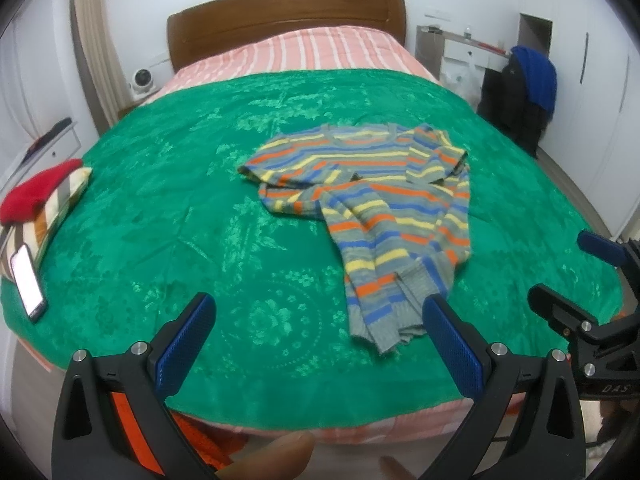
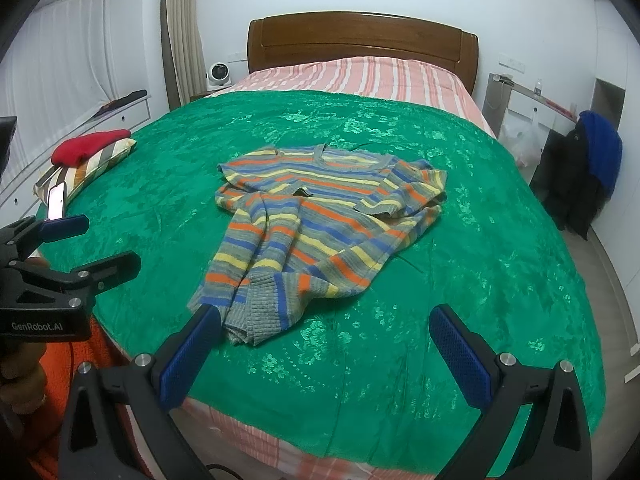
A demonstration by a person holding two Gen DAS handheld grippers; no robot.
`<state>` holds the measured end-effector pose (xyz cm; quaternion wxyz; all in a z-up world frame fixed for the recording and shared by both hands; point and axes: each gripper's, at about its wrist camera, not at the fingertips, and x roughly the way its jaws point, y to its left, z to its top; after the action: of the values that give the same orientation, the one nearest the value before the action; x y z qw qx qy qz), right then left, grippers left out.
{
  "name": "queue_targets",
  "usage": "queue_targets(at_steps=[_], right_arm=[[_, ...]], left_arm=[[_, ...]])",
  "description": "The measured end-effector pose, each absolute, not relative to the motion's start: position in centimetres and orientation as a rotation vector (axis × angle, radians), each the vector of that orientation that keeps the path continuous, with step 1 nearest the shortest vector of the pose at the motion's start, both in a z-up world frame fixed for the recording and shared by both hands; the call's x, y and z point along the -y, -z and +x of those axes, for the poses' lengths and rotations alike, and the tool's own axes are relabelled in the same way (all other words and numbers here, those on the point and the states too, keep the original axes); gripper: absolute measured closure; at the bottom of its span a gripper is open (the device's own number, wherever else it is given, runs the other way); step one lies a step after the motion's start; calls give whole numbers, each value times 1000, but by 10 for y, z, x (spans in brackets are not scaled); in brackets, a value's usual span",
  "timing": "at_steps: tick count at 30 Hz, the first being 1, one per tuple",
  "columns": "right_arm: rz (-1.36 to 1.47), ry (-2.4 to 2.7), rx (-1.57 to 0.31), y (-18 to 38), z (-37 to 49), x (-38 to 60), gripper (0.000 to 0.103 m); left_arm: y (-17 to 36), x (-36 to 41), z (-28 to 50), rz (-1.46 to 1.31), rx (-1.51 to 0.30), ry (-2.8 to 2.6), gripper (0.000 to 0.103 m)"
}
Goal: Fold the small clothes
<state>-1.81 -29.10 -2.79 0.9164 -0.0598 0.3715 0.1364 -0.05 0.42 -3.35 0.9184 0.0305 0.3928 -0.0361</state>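
Note:
A small striped sweater (image 1: 372,200) in grey, orange, yellow and blue lies crumpled on the green bedspread (image 1: 180,208), sleeves folded over its body. It also shows in the right wrist view (image 2: 320,216). My left gripper (image 1: 320,312) is open and empty, above the bed's near edge, its right finger close to the sweater's hem. My right gripper (image 2: 326,320) is open and empty, its left finger near the sweater's cuffs. The right gripper also shows at the right edge of the left wrist view (image 1: 568,272). The left gripper also shows at the left edge of the right wrist view (image 2: 104,240).
A striped pillow (image 1: 48,208) with a red garment (image 1: 36,190) and a phone (image 1: 28,284) lies at the bed's left edge. A wooden headboard (image 1: 288,16) stands at the back. A chair with dark and blue clothes (image 1: 524,96) stands to the right.

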Motion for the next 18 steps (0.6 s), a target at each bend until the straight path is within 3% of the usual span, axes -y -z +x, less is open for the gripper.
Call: queue_targets(at_steps=[18], right_arm=[[-122, -280, -768, 29, -18, 291, 0]], left_arm=[[36, -6, -1, 66, -812, 70, 0]])
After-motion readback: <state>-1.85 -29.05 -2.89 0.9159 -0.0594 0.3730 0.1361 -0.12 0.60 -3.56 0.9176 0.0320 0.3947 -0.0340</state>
